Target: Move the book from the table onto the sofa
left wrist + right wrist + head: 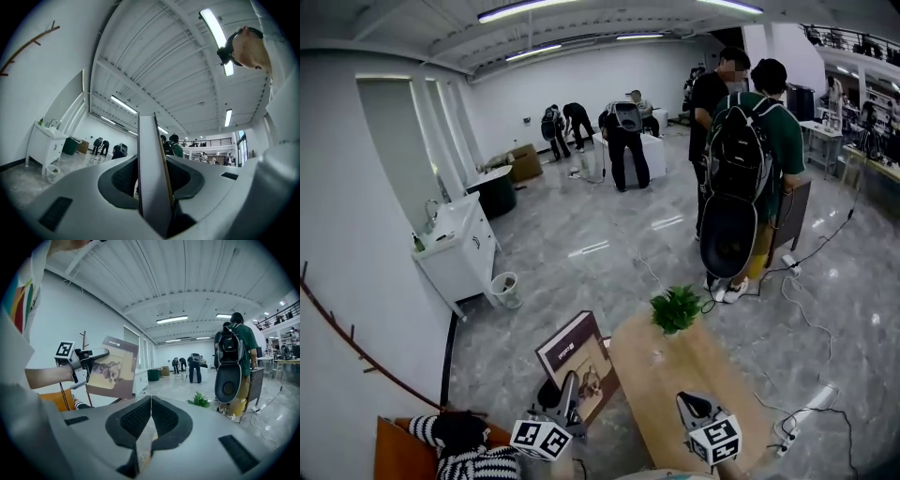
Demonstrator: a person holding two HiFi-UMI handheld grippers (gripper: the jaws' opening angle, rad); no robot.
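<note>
Book (577,359) upright in level left tool (569,392)

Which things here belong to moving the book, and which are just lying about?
In the job: book, left gripper holding it, table, sofa.
Just lying about: potted plant, waste bin, white cabinet.

Head cam looks down over table (661,398); gripper cams face level; all share book (572,356).

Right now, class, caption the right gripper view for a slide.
Left gripper holds the book aloft; right gripper shut, empty.
</note>
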